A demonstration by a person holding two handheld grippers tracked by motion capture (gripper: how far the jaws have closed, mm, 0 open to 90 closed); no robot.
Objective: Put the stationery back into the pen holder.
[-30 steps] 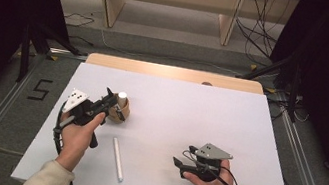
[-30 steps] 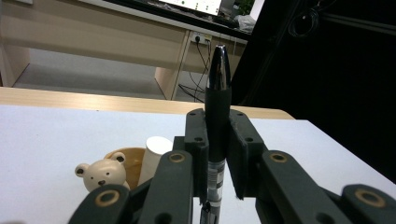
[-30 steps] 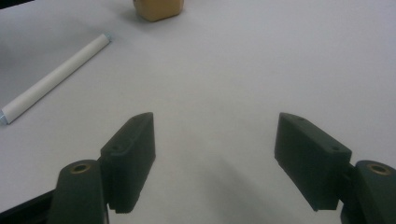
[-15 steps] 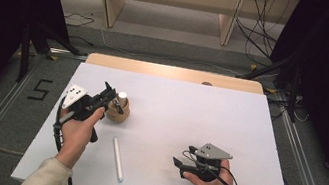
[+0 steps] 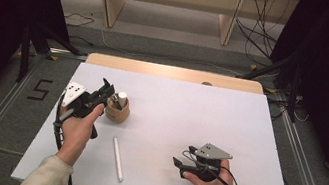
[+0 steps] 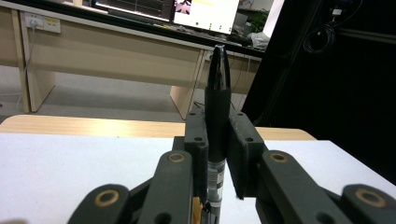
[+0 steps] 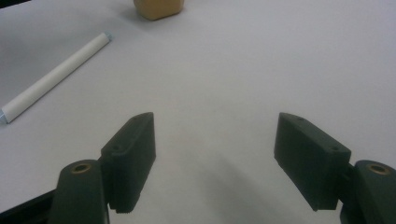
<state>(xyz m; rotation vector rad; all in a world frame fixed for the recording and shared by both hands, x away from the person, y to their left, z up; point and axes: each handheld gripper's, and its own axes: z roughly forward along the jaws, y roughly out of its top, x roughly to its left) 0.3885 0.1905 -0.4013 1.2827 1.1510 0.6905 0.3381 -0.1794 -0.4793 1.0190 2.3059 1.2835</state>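
Left gripper [image 5: 104,93] clamped on black pen [image 6: 218,100] — pen upright between jaws, over tan wooden cup [image 5: 118,111]. Right gripper [image 5: 184,167] jaws spread wide, holding nothing — white tube [image 5: 117,158] flat on table [image 5: 189,112] between hands.

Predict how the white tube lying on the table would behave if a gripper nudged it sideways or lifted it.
The white tube is a round, straight cylinder lying flat on the smooth table, so a sideways nudge would probably roll it. It looks rigid and should not droop. Its smooth, slim surface might slip, so gripping near mid-length seems safest.
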